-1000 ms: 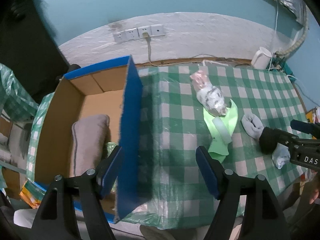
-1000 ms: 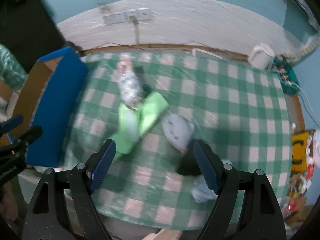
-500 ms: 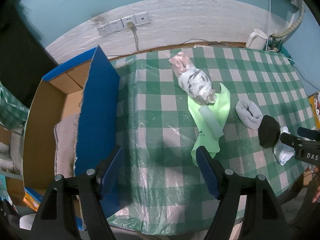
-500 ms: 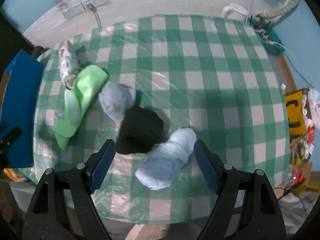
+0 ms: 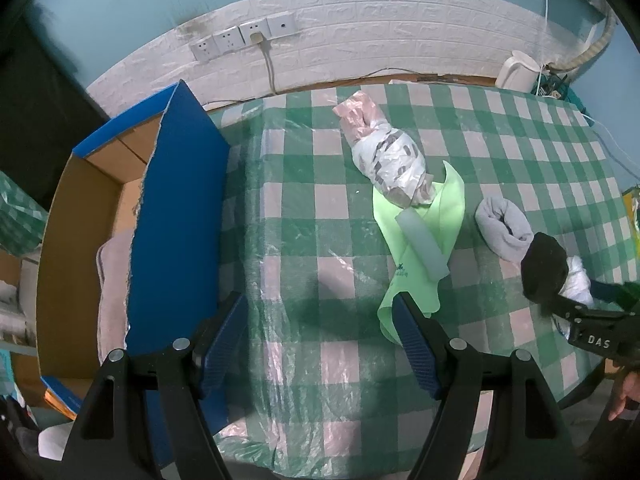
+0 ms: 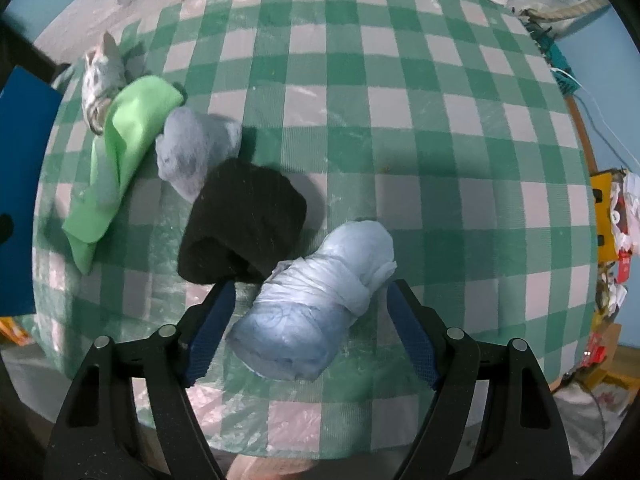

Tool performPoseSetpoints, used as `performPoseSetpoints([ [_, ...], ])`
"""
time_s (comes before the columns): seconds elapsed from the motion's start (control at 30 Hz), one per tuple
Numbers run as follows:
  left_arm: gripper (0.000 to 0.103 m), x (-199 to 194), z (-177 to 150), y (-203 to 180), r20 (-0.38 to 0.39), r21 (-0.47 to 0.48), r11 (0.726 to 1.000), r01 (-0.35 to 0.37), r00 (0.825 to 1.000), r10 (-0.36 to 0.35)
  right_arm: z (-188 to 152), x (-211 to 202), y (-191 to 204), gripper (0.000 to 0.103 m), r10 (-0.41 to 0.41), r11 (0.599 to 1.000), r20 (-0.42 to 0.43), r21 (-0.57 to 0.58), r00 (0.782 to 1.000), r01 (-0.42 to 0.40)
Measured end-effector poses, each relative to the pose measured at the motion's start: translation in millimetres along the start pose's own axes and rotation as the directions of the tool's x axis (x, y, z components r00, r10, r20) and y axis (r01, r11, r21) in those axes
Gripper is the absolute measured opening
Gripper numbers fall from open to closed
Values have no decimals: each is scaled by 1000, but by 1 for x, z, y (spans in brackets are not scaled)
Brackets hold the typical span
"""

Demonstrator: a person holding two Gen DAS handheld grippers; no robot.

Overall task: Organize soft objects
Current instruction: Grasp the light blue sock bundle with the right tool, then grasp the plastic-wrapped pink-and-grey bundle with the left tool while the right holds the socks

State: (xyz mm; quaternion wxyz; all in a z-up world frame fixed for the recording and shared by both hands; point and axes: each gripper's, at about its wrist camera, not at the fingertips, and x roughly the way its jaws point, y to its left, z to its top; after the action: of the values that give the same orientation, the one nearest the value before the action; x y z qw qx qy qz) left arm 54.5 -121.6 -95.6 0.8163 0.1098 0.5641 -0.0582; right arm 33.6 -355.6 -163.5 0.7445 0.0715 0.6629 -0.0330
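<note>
Already stowed: a grey-pink folded soft cushion [image 5: 114, 280] lies inside the open brown cardboard box with blue outer walls [image 5: 180, 200], which stands at the left edge of the desk [image 5: 304, 216], a surface under a green-and-white checked cloth with clear plastic over it.
Left on the desk: five soft things, by what shows.
Bundle in hand: a pale blue bundle wrapped in thin plastic [image 6: 316, 304] lies near the front edge, touching the black knitted roll [image 6: 244, 220] beside it.
Others waiting: a grey rolled sock [image 6: 196, 148] touches the black roll; a lime-green cloth [image 6: 120, 152] lies just beside it, and a white-and-pink plastic-wrapped bundle [image 5: 384, 152] rests on that cloth's far end.
Right tongs [image 6: 310, 332]: pointing down over the pale blue bundle, one finger on each side of it; the jaws are closing, yet the pads do not yet press on it.
Left tongs [image 5: 320, 344]: released and holding nothing, hovering above bare cloth between the box and the lime-green cloth.
Progress: early, in all likelihood; one item boxed, most not yet.
Step judged: grasping the pale blue bundle for the box.
</note>
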Motion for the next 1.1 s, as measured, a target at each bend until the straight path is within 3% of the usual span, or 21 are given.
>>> performPoseSetpoints([
  [0.07,76,1,1,-1,0,-1,1000,1,1000,-1,0,5,-2,59,15,1000,-8,-6,1000,-15],
  [0.27,76,1,6,-3,2,-6,1000,11,1000,-11,0,8,-7,47,20,999,1,-48,1000,-20],
  [0.53,81,9,17,-4,-5,-44,997,58,998,-58,4,-4,-11,45,6,998,59,-67,998,-2],
  [0.87,87,30,44,-11,-21,-87,993,74,997,-76,36,-28,-9,45,-2,995,168,-94,986,18],
  [1.1,87,56,71,-9,-60,-170,981,89,993,-101,58,-30,7,44,17,992,222,-128,975,12],
])
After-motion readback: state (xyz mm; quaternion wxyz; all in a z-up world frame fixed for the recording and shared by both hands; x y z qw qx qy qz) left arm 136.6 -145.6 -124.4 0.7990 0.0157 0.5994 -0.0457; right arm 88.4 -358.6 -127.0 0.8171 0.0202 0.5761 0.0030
